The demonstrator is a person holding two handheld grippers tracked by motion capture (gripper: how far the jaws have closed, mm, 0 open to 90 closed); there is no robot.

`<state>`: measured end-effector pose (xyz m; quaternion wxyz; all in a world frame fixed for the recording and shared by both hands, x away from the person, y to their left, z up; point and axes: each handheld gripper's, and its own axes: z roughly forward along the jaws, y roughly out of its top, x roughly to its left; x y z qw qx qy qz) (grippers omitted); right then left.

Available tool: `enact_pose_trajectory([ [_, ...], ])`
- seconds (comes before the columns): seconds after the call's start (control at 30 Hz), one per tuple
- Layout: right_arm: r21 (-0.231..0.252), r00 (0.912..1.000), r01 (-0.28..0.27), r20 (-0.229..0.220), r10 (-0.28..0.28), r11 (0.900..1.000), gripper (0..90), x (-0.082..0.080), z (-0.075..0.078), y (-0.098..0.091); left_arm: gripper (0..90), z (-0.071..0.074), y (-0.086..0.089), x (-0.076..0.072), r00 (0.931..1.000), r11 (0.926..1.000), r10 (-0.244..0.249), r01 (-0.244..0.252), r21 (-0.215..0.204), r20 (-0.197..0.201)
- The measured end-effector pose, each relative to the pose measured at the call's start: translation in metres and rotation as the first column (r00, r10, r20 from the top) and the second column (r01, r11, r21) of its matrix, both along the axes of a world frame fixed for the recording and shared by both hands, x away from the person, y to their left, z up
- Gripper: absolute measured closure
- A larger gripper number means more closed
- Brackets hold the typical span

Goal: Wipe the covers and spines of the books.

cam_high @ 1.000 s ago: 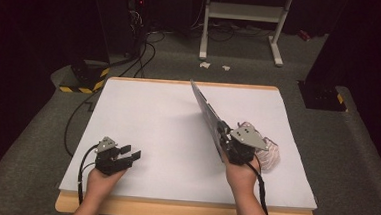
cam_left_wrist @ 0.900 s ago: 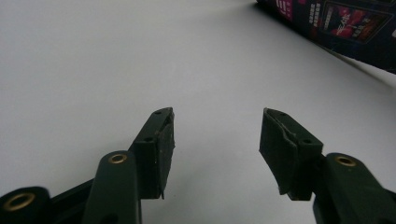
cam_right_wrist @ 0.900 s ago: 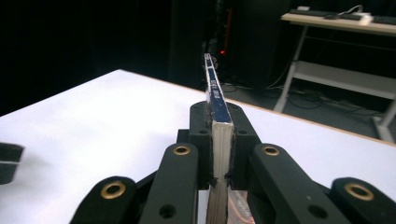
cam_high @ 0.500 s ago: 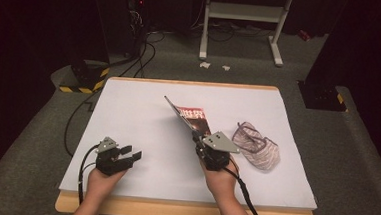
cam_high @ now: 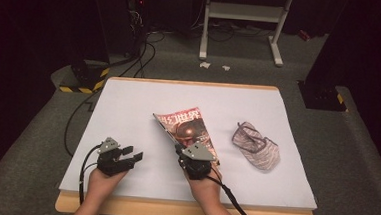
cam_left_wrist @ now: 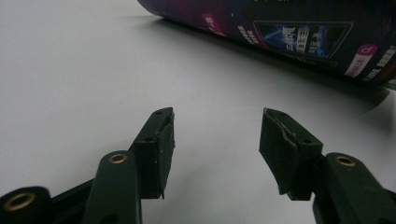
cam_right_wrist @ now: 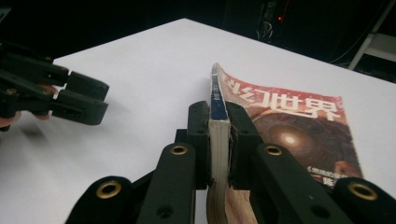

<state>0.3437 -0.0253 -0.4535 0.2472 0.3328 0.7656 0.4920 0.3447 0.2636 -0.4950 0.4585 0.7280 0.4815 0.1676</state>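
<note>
A magazine with a red cover is tilted over the middle of the white table top, spine side raised. My right gripper is shut on its near spine edge. In the right gripper view the pads press both sides of the magazine at my right gripper. My left gripper rests near the front left, open with nothing between its fingers. In the left gripper view my left gripper faces the dark back cover of the magazine a short way off.
A grey and pink patterned fabric pouch lies to the right of the magazine. My left gripper shows at the left of the right gripper view. Cables, a striped block and a white stand are on the floor beyond the table.
My right gripper has carried the magazine left and downward, from above the pouch to the table's middle, and the magazine has tipped from nearly edge-on to cover-up. The left gripper has stayed put.
</note>
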Motion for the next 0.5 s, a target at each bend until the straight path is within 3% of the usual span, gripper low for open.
enact_pose_trajectory([
  [0.4, -0.023, 0.9995, -0.029, -0.009, 0.029, 0.9993, 77.2, -0.007, -0.010, 0.009, 45.3, 0.000, -0.002, 0.000, 1.0000, 1.0000, -0.006, 0.006, 0.006, -0.002],
  [0.5, -0.013, 0.9962, -0.077, -0.041, 0.076, 0.9970, 66.0, -0.008, -0.012, 0.011, 45.3, 0.000, -0.002, 0.000, 1.0000, 1.0000, -0.004, 0.004, 0.008, -0.002],
])
